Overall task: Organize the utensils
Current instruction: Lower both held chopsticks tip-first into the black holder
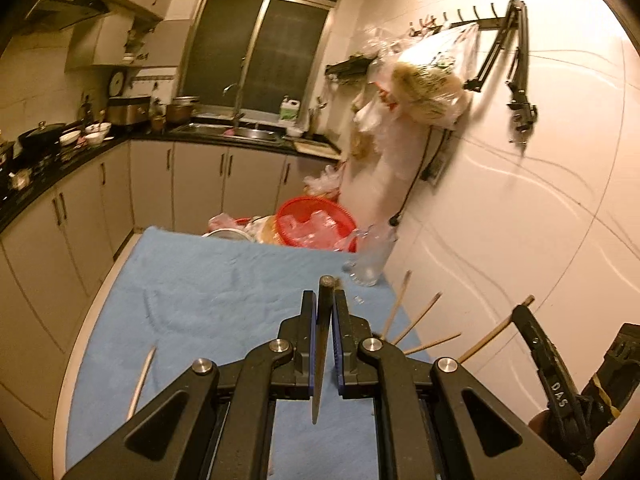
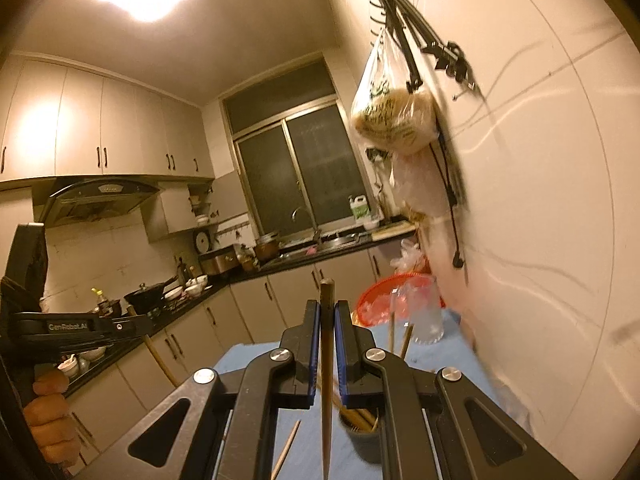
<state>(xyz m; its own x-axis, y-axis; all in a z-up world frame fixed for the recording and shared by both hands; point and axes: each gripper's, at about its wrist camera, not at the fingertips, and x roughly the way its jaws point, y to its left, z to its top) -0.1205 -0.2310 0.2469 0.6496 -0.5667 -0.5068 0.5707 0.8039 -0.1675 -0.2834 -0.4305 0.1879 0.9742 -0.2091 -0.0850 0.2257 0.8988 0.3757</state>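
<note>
Right gripper (image 2: 327, 312) fingers (image 2: 311, 332) clamp chopstick (image 2: 326, 360) above blue cloth (image 2: 432, 356).

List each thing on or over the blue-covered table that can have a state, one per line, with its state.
left gripper: shut on a chopstick
right gripper: shut on another chopstick
holder cup: upright, chopsticks inside
loose chopstick: lying flat on blue cloth
glass pitcher: upright

A loose wooden chopstick (image 1: 141, 382) lies on the left part of the blue towel-covered table (image 1: 208, 292). At its far right corner stands a clear glass jar (image 1: 374, 258); behind it, apparently lower, a red plastic basket (image 1: 316, 222).
</note>
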